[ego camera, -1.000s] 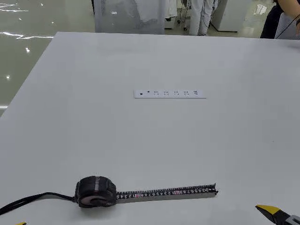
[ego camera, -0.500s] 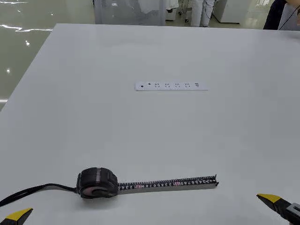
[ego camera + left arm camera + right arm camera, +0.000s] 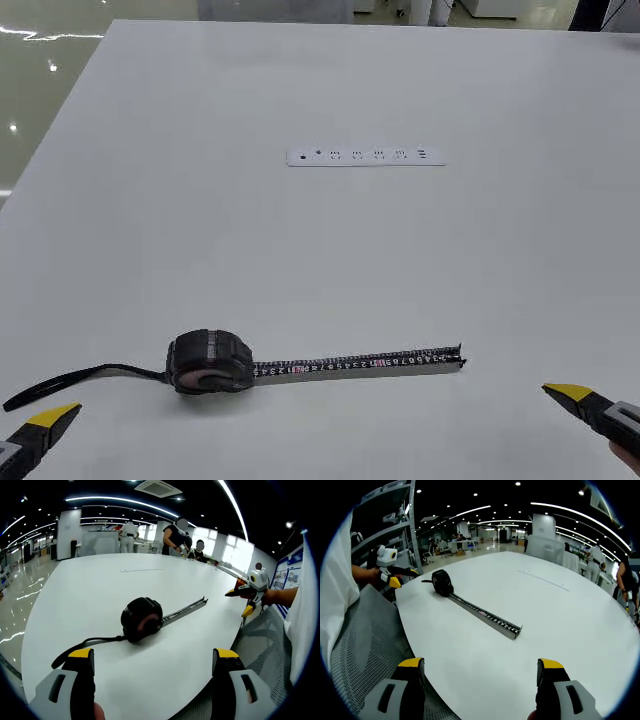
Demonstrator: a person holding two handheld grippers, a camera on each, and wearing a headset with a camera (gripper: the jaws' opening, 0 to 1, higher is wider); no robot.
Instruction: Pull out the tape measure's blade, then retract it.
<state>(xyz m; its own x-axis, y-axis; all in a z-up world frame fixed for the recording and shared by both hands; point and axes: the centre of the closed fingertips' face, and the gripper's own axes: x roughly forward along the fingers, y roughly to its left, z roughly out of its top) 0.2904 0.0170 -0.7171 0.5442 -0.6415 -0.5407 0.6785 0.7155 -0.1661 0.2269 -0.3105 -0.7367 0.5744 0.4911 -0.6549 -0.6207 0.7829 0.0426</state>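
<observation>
On the table (image 3: pixel 300 260), the tape measure (image 3: pixel 208 361) lies with its blade (image 3: pixel 358 362) pulled out; retracting looks still to do; left gripper (image 3: pixel 154 653) and right gripper (image 3: pixel 482 663) gape, grasping nothing.

White table (image 3: pixel 470 260): tape measure (image 3: pixel 209 361), power strip (image 3: pixel 365 156).

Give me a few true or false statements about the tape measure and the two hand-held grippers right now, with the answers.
1. The tape measure's blade lies extended on the table. True.
2. The left hand-held gripper clamps the case. False: it is open, short of the case.
3. The right hand-held gripper is open, holding nothing. True.
4. The power strip lies across the blade. False: it sits farther back, apart.
</observation>
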